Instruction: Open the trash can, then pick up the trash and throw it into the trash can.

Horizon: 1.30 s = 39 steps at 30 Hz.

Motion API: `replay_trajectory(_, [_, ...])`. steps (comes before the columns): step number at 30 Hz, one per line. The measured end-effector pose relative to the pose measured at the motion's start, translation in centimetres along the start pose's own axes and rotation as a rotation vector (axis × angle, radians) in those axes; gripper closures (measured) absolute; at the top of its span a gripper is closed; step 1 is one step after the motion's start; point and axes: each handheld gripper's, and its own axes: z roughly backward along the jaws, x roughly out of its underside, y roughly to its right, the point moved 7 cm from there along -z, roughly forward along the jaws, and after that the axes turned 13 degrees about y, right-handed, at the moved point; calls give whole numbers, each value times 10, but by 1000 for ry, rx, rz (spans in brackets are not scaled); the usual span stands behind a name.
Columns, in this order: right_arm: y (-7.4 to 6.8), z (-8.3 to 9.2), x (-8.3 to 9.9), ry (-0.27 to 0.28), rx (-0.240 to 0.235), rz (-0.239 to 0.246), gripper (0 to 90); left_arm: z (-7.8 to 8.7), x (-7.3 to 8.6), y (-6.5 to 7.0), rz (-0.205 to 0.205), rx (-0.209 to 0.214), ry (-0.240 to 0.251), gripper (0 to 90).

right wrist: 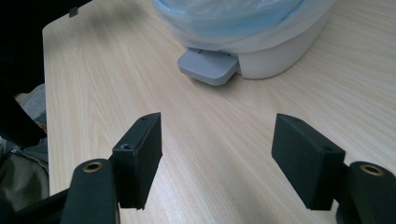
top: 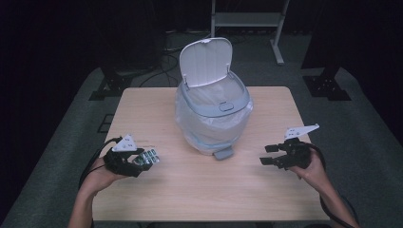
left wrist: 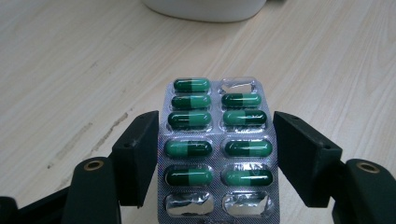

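While the right gripper gapes empty, the left gripper brackets a foil blister pack without clearly pinching it.

Blister pack of green capsules, three pockets empty, lay flat on table left of open-lidded bin.

A: Can you read the blister pack?
B: No. Its near end runs off the bottom edge in the left gripper view, and from above it's too small.
A: The bin?
B: Cut off at the top; bag hides the walls.
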Motion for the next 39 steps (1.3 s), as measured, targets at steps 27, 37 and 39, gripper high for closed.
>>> replay_trajectory(27, [-5, -13, 9, -22, -11, 9, 303, 26, -51, -6, -44, 32, 22, 333])
replay_trajectory(37, [-2, -15, 15, -30, -15, -2, 303, 30, -80, -14, -62, 42, 24, 332])
replay_trajectory(39, [1, -15, 17, -32, -11, -9, 303, 32, -87, -15, -61, 55, 21, 332])
